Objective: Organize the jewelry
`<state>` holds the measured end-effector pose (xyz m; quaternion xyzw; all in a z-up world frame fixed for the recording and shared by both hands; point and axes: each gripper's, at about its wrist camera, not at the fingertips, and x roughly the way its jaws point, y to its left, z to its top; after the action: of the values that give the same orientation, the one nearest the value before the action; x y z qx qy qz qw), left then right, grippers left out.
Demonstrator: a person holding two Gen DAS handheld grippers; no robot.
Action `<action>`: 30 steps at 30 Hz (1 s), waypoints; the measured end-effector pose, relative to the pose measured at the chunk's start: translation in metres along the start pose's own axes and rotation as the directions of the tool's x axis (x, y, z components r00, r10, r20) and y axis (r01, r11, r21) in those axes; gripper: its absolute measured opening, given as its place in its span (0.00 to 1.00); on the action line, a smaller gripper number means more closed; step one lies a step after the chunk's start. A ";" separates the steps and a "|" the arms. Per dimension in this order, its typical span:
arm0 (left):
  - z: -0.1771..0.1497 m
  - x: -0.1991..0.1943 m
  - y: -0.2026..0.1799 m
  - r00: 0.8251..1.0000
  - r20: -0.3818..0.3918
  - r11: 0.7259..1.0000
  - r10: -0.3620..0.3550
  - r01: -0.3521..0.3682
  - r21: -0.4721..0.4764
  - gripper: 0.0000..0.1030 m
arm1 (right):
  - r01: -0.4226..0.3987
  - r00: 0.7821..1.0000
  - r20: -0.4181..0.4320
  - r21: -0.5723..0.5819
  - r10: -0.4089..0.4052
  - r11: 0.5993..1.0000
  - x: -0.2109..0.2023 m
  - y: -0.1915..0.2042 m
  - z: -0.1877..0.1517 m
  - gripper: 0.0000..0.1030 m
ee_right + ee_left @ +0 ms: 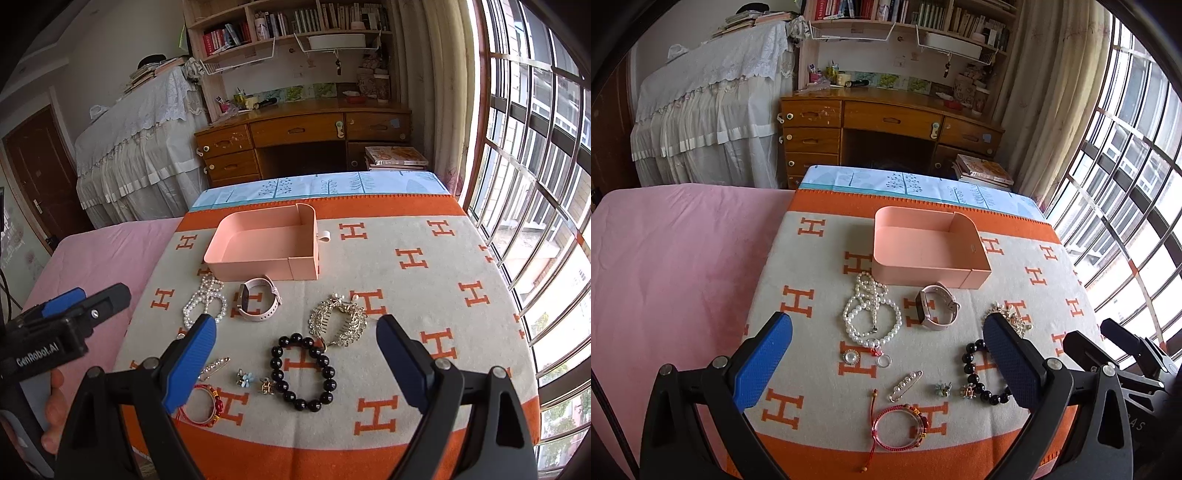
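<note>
Start of the task: the pink tray sits empty at the far side of the orange-and-cream blanket, and every piece lies loose in front of it. Pearl necklace, pink-strapped watch, gilt comb, black bead bracelet, red cord bracelet, pearl pin and small charms remain unsorted. The left gripper and right gripper both hover spread wide, holding nothing.
</note>
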<state>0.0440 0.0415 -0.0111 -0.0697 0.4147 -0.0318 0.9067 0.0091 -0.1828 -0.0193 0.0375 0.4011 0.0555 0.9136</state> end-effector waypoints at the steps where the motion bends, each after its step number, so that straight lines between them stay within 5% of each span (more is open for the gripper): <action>1: 0.006 0.001 0.004 1.000 -0.011 1.000 -0.001 0.001 -0.003 0.99 | 0.003 1.000 -0.004 -0.011 -0.003 1.000 0.002 0.000 0.003 0.83; 10: 0.047 0.019 0.032 0.996 -0.086 1.000 -0.018 0.016 -0.025 0.99 | -0.054 0.998 -0.046 -0.048 0.052 0.997 0.019 0.001 0.047 0.76; 16: 0.052 0.069 0.039 0.982 -0.186 1.000 -0.017 0.015 -0.014 0.99 | -0.064 0.993 -0.104 -0.036 0.059 0.997 0.053 -0.004 0.071 0.76; 24: 0.041 0.167 0.049 0.927 -0.375 1.000 0.008 -0.015 -0.017 0.84 | -0.105 0.957 -0.269 0.021 0.107 0.994 0.115 -0.006 0.061 0.73; 28: 0.036 0.205 0.053 0.888 -0.459 0.998 -0.023 -0.004 -0.058 0.66 | -0.123 0.944 -0.305 0.022 0.123 0.992 0.130 -0.001 0.055 0.73; 30: 0.034 0.219 0.053 0.877 -0.479 0.997 -0.034 -0.001 -0.074 0.64 | -0.126 0.941 -0.316 0.010 0.123 0.992 0.135 0.002 0.053 0.73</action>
<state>0.2128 0.0717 -0.1607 -0.0957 0.6268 -0.0410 0.7722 0.1383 -0.1642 -0.0819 0.0489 0.5387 0.1206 0.8324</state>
